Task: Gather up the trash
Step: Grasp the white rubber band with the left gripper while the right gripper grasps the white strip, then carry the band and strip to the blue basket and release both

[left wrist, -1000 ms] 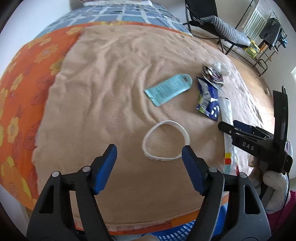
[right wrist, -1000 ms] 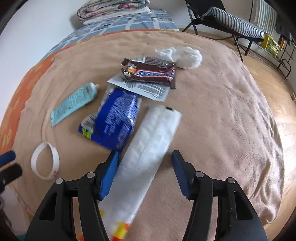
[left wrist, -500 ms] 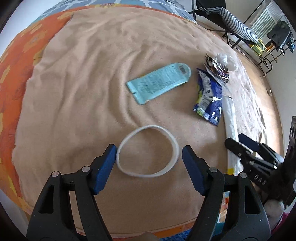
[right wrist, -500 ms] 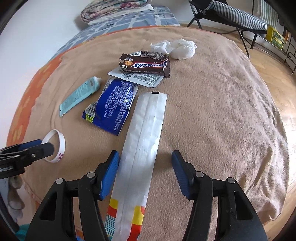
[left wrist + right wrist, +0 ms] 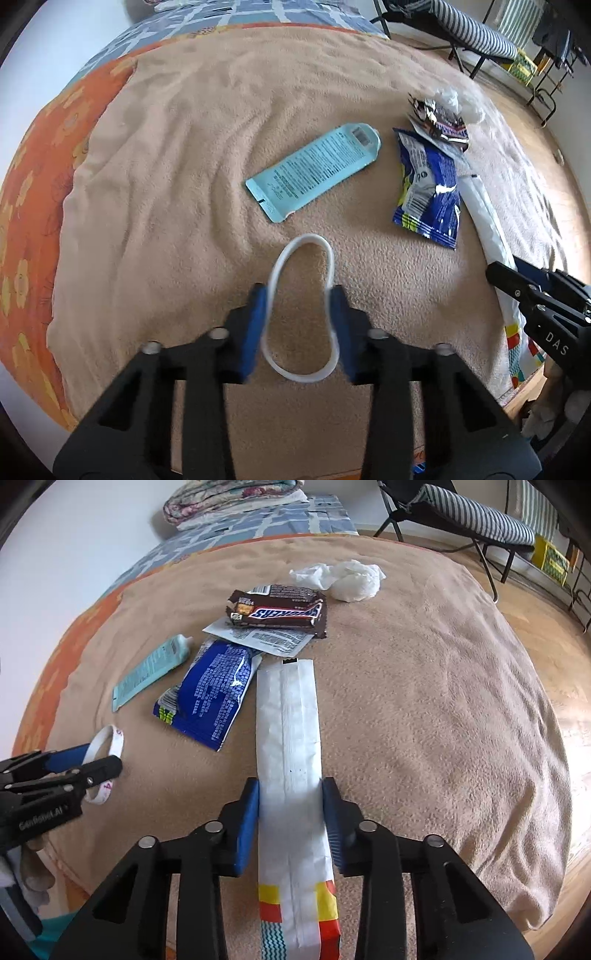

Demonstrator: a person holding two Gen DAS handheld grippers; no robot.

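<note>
My left gripper (image 5: 297,295) is shut on a white rubber wristband (image 5: 303,310), squeezing it into a narrow loop on the tan blanket (image 5: 166,184). My right gripper (image 5: 290,790) is closed on the edges of a long white wrapper (image 5: 288,738) with a coloured end. A teal sachet (image 5: 314,171), a blue snack bag (image 5: 428,188) and a Snickers wrapper (image 5: 280,609) on a white paper lie beyond. A crumpled tissue (image 5: 347,578) lies farthest. The left gripper also shows in the right wrist view (image 5: 99,764), the right gripper in the left wrist view (image 5: 517,280).
The blanket covers a bed with an orange floral sheet (image 5: 33,184) at the left. Folded bedding (image 5: 229,498) lies at the head. A striped folding chair (image 5: 472,517) and a rack stand on the wooden floor (image 5: 546,627) at the right.
Both grippers have closed: the left jaws squeezed the wristband from a round ring into a narrow loop, and the right jaws came in onto the long white wrapper's edges.
</note>
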